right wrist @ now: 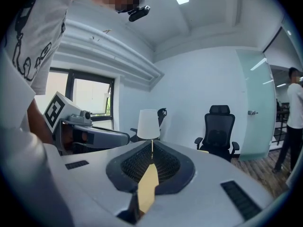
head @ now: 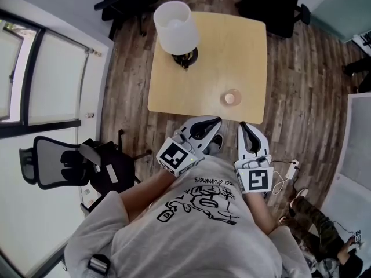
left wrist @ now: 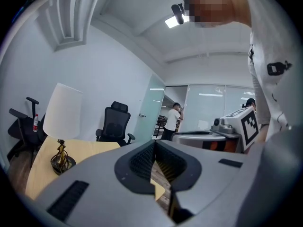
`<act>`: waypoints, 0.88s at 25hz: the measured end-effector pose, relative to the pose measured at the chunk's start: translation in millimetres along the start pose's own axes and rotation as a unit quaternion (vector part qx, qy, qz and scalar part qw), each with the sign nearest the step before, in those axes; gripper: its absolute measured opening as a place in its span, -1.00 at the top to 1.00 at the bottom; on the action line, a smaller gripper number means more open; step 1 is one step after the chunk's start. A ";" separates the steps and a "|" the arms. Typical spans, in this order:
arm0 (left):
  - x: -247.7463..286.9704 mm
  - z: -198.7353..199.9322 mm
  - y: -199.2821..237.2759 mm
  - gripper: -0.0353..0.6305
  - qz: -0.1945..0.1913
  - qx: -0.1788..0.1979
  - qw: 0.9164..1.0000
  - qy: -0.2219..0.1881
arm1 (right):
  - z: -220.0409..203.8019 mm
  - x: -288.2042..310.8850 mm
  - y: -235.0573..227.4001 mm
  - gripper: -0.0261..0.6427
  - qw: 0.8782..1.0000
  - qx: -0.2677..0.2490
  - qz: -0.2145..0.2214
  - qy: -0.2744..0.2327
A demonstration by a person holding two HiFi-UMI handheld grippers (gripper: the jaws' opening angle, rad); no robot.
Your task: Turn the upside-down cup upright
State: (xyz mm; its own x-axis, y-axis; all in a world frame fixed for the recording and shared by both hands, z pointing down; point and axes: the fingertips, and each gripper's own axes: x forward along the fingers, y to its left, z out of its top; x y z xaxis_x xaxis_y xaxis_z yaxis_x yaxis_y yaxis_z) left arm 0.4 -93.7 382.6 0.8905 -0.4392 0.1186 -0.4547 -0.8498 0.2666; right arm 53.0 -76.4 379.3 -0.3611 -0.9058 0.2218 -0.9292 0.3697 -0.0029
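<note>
Head view, from the left: a black chair (head: 64, 165) stands well off to the side, and the lamp (head: 175, 26) sits at the far left corner of the worktop (head: 232, 45). The cup (head: 231, 98) stands alone close to the worktop's near edge, right of the lamp and well apart from it. From above I cannot tell which way up it is. My left tool (head: 212, 122) hovers at that near edge, nearer me than the cup and to its left, not touching it. My right tool (head: 243, 126) is just beside the left one, slightly right of the cup and also clear of it. Left gripper view shows its jaws pressed together with nothing between them. Right gripper view shows the same: jaws closed and empty, pointing toward the lamp.
</note>
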 end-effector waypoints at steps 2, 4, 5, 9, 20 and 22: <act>4.6 -6.7 -1.9 0.87 0.002 -0.003 1.000 0.004 | -7.4 0.7 -6.1 0.85 1.000 -0.002 0.004 0.012; 9.9 -17.1 -2.1 0.87 -0.001 0.000 1.000 0.010 | -19.3 3.1 -12.9 0.85 0.999 -0.001 0.010 0.031; 13.1 -23.0 -1.0 0.87 -0.002 0.001 1.000 0.013 | -25.9 4.9 -16.1 0.85 0.999 -0.006 0.013 0.040; 27.4 -47.8 7.0 0.87 -0.004 -0.002 1.000 0.029 | -55.8 14.0 -24.2 0.85 0.995 -0.051 0.036 0.082; 49.7 -114.5 30.1 0.87 -0.003 0.009 0.997 0.077 | -133.2 39.6 -32.4 0.84 0.955 -0.193 0.099 0.204; 52.3 -125.1 34.5 0.87 -0.005 0.013 0.996 0.086 | -144.2 45.8 -32.8 0.84 0.949 -0.205 0.110 0.213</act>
State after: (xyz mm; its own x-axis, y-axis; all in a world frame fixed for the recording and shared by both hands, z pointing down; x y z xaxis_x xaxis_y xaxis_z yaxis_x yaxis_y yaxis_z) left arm 33.3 -109.5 517.7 0.8834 -0.3760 0.2796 -0.4440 -0.8624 0.2432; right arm 78.4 -100.2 530.1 -0.3969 -0.6630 0.6347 -0.6943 0.6692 0.2649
